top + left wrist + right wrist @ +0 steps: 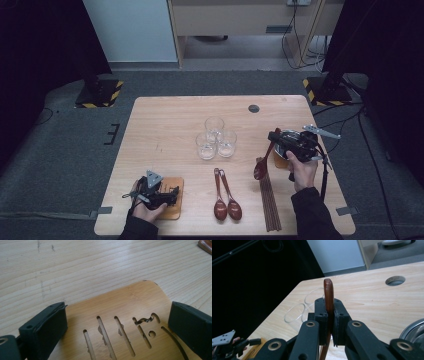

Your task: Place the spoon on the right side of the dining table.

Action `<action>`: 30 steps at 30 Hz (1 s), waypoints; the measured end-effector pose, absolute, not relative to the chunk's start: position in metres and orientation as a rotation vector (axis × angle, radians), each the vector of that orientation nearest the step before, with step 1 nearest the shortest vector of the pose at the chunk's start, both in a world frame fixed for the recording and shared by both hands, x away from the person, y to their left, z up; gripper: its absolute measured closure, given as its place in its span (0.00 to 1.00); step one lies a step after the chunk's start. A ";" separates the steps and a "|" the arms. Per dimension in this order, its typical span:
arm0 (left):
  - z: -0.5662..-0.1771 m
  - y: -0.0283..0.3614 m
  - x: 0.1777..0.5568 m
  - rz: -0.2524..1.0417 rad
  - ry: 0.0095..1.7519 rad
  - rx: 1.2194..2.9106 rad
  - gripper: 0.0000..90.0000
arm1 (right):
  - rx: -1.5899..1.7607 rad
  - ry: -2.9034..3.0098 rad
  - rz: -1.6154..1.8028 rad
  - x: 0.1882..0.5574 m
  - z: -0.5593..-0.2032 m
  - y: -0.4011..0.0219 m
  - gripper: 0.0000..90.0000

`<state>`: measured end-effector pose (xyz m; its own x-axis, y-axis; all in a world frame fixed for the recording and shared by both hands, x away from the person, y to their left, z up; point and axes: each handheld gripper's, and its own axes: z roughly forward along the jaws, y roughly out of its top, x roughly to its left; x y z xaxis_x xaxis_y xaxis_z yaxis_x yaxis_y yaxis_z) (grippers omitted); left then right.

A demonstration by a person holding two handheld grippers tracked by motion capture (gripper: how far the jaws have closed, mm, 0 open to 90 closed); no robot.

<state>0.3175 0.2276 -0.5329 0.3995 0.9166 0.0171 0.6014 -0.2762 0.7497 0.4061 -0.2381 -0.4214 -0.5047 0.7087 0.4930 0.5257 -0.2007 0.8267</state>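
Spoon, dark reddish-brown wood, was what I had clamped in my right gripper: its jaws were pressed shut on the handle, which rose between the pads in the right gripper view, while the bowl hung down just above the desk near its right edge. My right hand held that gripper over the right side of the desk, just beside a metal bowl whose rim I could see at the lower right of the right gripper view. My left gripper sat low at the front left corner of the desk, over a small bamboo board cut with slots; its jaws stood wide apart, one on each side of the board, and I could not see either pad pressing on it. My left hand gripped the body of that tool from the front edge. Near the middle of the desk three clear glasses stood touching in a cluster. Two more wooden spoons lay side by side toward the front edge, bowls nearest me, and a bundle of dark chopsticks lay just to their right, running toward the front edge. A round hole marked the desk near its back edge.
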 end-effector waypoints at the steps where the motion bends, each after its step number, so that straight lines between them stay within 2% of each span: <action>1: -0.533 0.228 0.317 0.604 1.292 1.990 0.01 | 1.473 1.874 1.798 0.407 -0.421 -0.239 0.94; 30: -0.533 0.228 0.317 0.611 1.291 1.984 0.01 | 1.520 1.723 1.803 0.424 -0.411 -0.256 0.94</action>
